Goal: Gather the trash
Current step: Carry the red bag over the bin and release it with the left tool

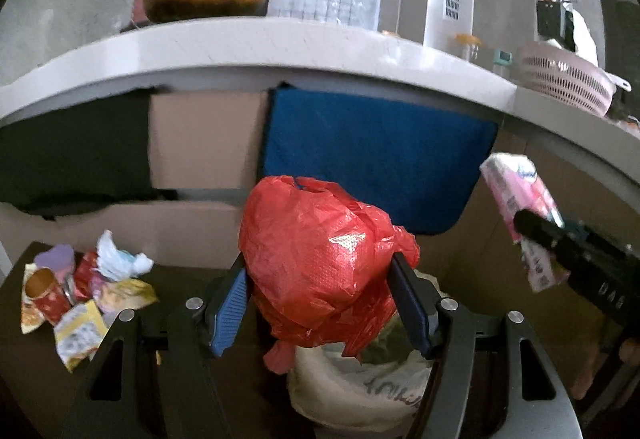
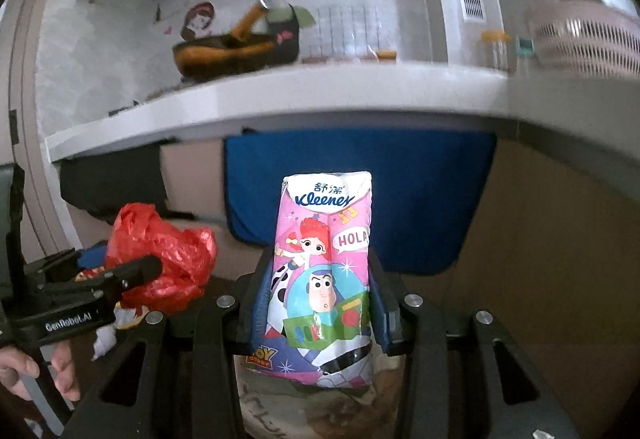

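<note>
Trash here comes in two pieces already lifted: a crumpled red plastic bag [image 1: 320,263] sits between the widely spread pads of the left gripper [image 1: 318,303], which press on its sides, and a Kleenex tissue pack [image 2: 324,275] stands upright in the right gripper [image 2: 320,303], whose jaws stand about half closed against its flanks. Judging by its look, the bag is light, thin and slippery, so a bite on the bunched middle should hold better than one on a loose flap. The pack seems soft and squashy; its mid-body grip looks sound. Below both grippers, at 6 o'clock in each wrist view, lies a pale sack [image 1: 360,387] with dark lettering, probably the collecting bag. At 8 o'clock in the left view more wrappers [image 1: 86,299] lie heaped on a dark table [image 1: 188,279]. Beyond, at 12 o'clock, a blue cloth [image 1: 380,147] hangs under a white counter [image 1: 260,43].
</note>
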